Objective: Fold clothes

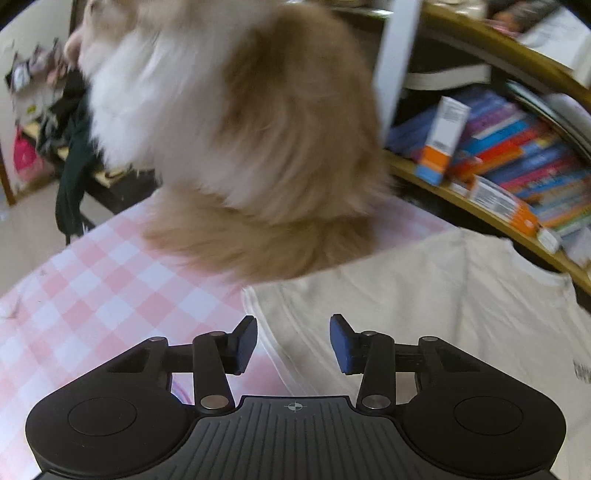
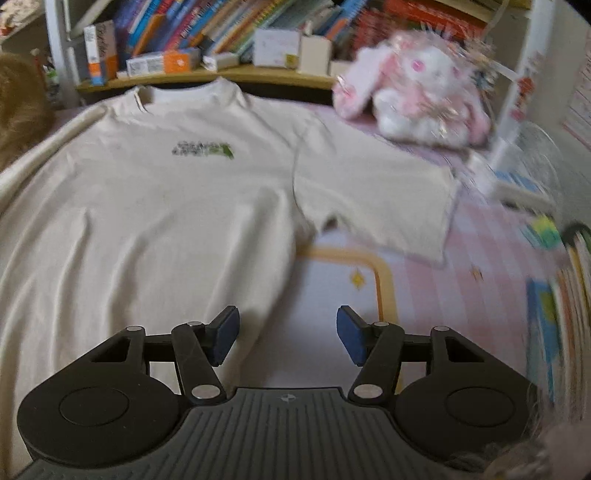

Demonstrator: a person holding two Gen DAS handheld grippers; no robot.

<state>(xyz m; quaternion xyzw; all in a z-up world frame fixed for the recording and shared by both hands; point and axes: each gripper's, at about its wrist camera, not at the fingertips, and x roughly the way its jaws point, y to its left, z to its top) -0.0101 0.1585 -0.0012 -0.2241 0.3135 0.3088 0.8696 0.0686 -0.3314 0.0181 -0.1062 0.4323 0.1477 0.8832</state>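
A cream T-shirt (image 2: 155, 206) lies spread flat, front up, on a pink checked cloth (image 1: 92, 280), its collar toward the bookshelf and a small green print on the chest. In the left wrist view the shirt's (image 1: 443, 306) left sleeve edge runs under my left gripper (image 1: 293, 343), which is open with nothing between its blue pads. My right gripper (image 2: 286, 334) is open too, hovering over the shirt's right side edge below the sleeve (image 2: 380, 206).
A fluffy tan and white animal (image 1: 236, 140) sits on the cloth just beyond the shirt's left sleeve. A pink and white plush rabbit (image 2: 421, 85) lies at the far right. A shelf of books (image 2: 229, 33) runs behind. Stacked books (image 2: 569, 280) lie at right.
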